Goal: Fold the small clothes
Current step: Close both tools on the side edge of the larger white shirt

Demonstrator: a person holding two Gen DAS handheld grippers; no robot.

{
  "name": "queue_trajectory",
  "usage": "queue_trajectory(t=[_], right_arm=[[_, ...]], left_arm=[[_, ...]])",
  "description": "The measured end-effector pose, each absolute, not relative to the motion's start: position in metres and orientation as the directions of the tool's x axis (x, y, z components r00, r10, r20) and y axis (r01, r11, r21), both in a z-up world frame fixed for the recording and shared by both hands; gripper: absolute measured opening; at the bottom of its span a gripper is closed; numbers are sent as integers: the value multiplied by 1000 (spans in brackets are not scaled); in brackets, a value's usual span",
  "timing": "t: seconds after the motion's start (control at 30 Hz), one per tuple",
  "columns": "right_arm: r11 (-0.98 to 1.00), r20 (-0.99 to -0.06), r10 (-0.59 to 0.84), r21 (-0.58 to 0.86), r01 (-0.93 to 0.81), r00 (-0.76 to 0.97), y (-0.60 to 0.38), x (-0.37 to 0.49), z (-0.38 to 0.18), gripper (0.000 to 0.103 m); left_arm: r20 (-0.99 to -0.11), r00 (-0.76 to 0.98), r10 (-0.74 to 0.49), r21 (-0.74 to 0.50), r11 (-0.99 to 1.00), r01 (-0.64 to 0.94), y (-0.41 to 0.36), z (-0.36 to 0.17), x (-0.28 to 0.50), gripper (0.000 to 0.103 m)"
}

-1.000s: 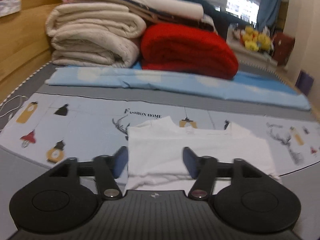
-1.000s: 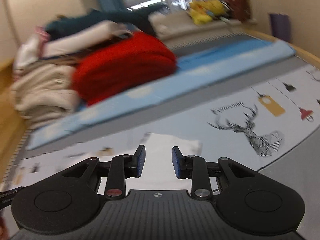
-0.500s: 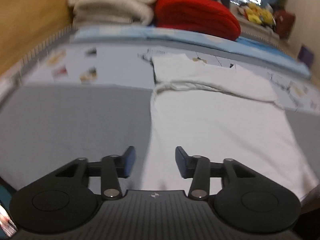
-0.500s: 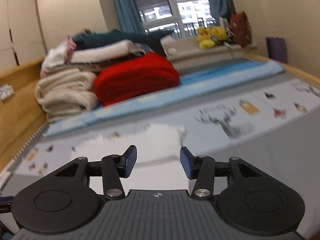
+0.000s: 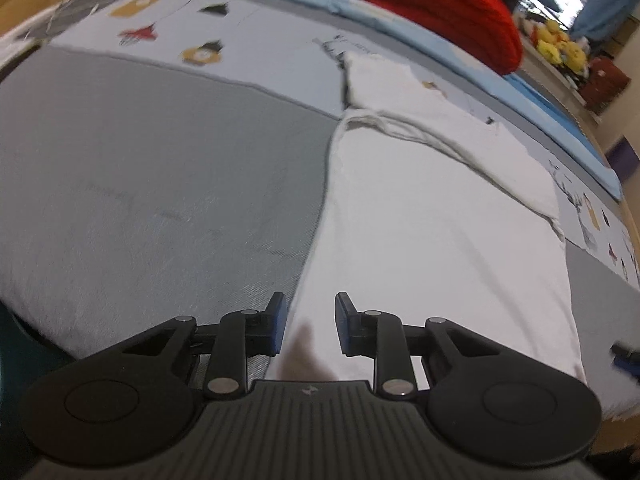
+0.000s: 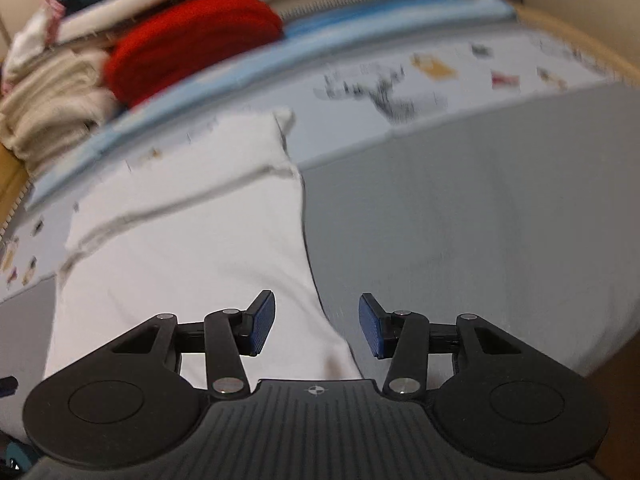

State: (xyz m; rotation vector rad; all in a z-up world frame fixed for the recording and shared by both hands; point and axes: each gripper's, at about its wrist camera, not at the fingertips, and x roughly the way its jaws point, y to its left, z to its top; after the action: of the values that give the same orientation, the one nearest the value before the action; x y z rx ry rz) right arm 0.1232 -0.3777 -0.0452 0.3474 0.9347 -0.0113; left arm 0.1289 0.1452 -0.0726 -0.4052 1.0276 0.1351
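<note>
A: Where's the shirt?

B: The white shirt (image 5: 432, 240) lies flat on the grey part of the bed cover (image 5: 160, 184), its far end reaching onto the printed strip, with a fold line across the upper part.

A: And the left claw (image 5: 307, 322)?

B: Parted a moderate way, nothing between the pads. It sits over the shirt's near left corner; the left pad (image 5: 277, 324) is above the shirt's edge where it meets the cover, the other above white cloth. Whether either touches the fabric I cannot tell.

A: The right claw (image 6: 316, 326)?

B: Wider apart, also holding nothing. It straddles the shirt's (image 6: 180, 248) near right edge: one pad over white cloth, the other (image 6: 370, 330) over grey cover. That view is blurred.

A: Anything behind?

B: A red blanket (image 5: 444, 4) and cream folded bedding (image 6: 48, 100) stacked at the far end.
</note>
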Motion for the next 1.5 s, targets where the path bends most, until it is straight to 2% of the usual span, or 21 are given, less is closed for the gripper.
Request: queue_trajectory(t=[0.1,0.37,0.47,0.57,0.6,0.67,0.8,0.83,0.9,0.93,0.97,1.0,1.1,1.2,1.3,1.37,1.4,1.43,1.5], right_arm=[[948,-845,132,261,183,518,-375,128,-63,48],[966,-919,100,181,183,381,-364,133,-91,48],[974,-936,86,150,167,341,-360,134,-100,46],[979,-953,66,119,163,295,-359,131,-110,42],[981,-954,62,113,159,293,-359,130,-111,39],[982,-953,60,110,153,298,-360,129,-110,34],[973,-950,78,139,183,304,-366,127,-109,33],[972,-949,79,141,187,305,-366,126,-108,33],[972,-949,84,145,185,304,-366,125,-108,25],[973,-949,86,145,181,302,-366,126,-109,24],[974,-950,85,143,176,301,-365,126,-108,16],[974,-950,89,145,172,300,-365,126,-108,8],[964,-934,108,182,193,340,-371,123,-101,6],[934,-887,140,266,239,440,-388,114,-78,5],[938,-915,112,226,264,387,-392,114,-87,6],[947,-937,93,187,260,336,-390,116,-96,7],[948,-942,85,177,266,323,-390,117,-99,11],[944,-943,80,175,279,322,-390,118,-99,14],[939,-937,77,183,292,340,-390,118,-97,27]], left_arm=[[-878,465,-111,-286,901,-325,151,-86,129,30],[-914,394,-96,-229,925,-305,141,-106,138,33],[-949,313,-33,-108,968,-227,129,-116,138,34],[-948,316,39,-5,990,-139,118,-112,134,33],[-949,312,47,1,989,-146,120,-112,133,29],[-948,317,21,-37,983,-177,128,-111,131,29],[-930,359,-84,-172,960,-220,140,-104,126,29],[-934,347,-88,-170,962,-213,138,-106,127,29],[-948,312,-64,-128,973,-190,129,-113,130,28],[-948,315,-52,-112,978,-176,125,-112,131,19],[-944,325,-45,-104,981,-166,123,-110,130,8],[-937,346,-44,-109,979,-171,125,-105,129,3],[-897,439,-48,-155,965,-212,137,-83,119,3],[-919,392,-41,-137,966,-220,141,-89,114,3],[-944,325,-63,-135,969,-206,140,-103,117,4],[-939,342,-44,-141,954,-265,149,-101,116,4],[-930,361,-65,-182,936,-301,155,-99,116,11],[-921,379,-88,-221,920,-323,160,-97,116,22],[-910,396,-127,-273,901,-338,161,-96,118,33]])
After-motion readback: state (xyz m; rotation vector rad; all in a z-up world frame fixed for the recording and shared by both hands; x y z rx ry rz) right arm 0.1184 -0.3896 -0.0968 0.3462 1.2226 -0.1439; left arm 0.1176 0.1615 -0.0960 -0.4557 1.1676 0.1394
